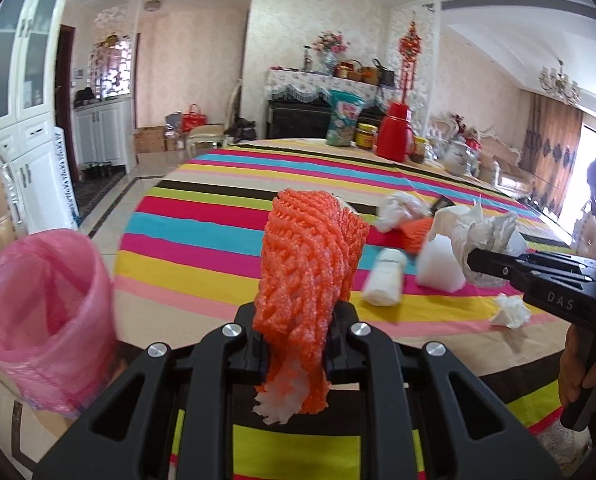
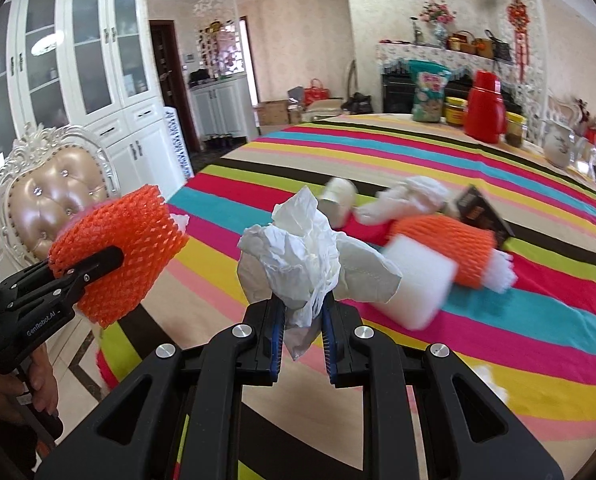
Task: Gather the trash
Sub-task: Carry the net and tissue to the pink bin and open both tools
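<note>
My left gripper (image 1: 296,332) is shut on an orange foam net sleeve (image 1: 309,264) and holds it above the near edge of the striped table (image 1: 202,216); it also shows in the right wrist view (image 2: 118,256). A bin lined with a pink bag (image 1: 42,312) stands to its left, below table height. My right gripper (image 2: 301,320) is shut on a crumpled white tissue (image 2: 305,248), also seen from the left wrist view (image 1: 485,236). More trash lies on the table: a second orange net sleeve (image 2: 445,244), a white foam block (image 2: 421,288), a paper roll (image 2: 339,196), tissues (image 2: 413,196).
A dark small box (image 2: 481,210) lies by the trash. A red thermos (image 2: 485,106), a snack bag (image 2: 429,90), jars and a teapot (image 2: 557,148) stand at the table's far side. A padded chair (image 2: 54,196) stands left of the table, white cabinets behind it.
</note>
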`<state>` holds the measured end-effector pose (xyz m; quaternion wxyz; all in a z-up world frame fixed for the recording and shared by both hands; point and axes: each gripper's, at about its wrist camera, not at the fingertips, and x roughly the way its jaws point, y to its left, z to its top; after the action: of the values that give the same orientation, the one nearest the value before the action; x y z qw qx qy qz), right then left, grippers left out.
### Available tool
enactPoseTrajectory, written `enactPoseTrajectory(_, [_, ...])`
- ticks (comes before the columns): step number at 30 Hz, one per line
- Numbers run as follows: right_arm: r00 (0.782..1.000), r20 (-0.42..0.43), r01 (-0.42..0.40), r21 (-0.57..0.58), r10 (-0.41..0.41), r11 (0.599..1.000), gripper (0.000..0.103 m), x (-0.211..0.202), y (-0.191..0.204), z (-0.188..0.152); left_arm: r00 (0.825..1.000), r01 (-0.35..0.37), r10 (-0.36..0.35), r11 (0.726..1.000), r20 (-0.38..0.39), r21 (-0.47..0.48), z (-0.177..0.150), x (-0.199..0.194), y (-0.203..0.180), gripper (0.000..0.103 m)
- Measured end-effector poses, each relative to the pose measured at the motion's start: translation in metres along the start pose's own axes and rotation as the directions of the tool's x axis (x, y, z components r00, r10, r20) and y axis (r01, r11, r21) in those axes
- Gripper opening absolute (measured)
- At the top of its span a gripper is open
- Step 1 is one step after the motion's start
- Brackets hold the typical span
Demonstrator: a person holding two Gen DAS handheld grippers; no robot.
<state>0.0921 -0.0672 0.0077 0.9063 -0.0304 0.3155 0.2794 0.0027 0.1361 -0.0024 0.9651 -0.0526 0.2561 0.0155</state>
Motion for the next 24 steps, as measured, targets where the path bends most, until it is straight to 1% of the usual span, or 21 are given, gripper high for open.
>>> enactPoseTrajectory(7, [0.997, -0.003, -0.075, -0.066, 0.075, 0.995, 0.019, 0.024, 0.048, 0.015, 0.997, -0.072, 0.072, 0.997, 0.013, -0.040, 0.001, -0.011, 0.046, 0.018])
enactPoseTrajectory(12, [0.990, -0.012, -0.139, -0.107, 0.139, 0.984, 0.019, 0.044, 0.085, 0.026, 0.990, -0.137, 0.138, 0.988, 0.019, -0.068, 0.001, -0.022, 0.081, 0.019])
enactPoseTrajectory(18, [0.977, -0.035, -0.213, -0.153, 0.211, 0.965, 0.019, 0.068, 0.125, 0.041, 0.973, -0.226, 0.230, 0.967, 0.029, -0.115, 0.002, -0.038, 0.127, 0.019])
enactPoseTrajectory(24, [0.961, -0.052, -0.277, -0.203, 0.272, 0.939, 0.019, 0.089, 0.167, 0.053, 0.949, -0.307, 0.315, 0.938, 0.030, -0.162, 0.003, -0.051, 0.174, 0.019])
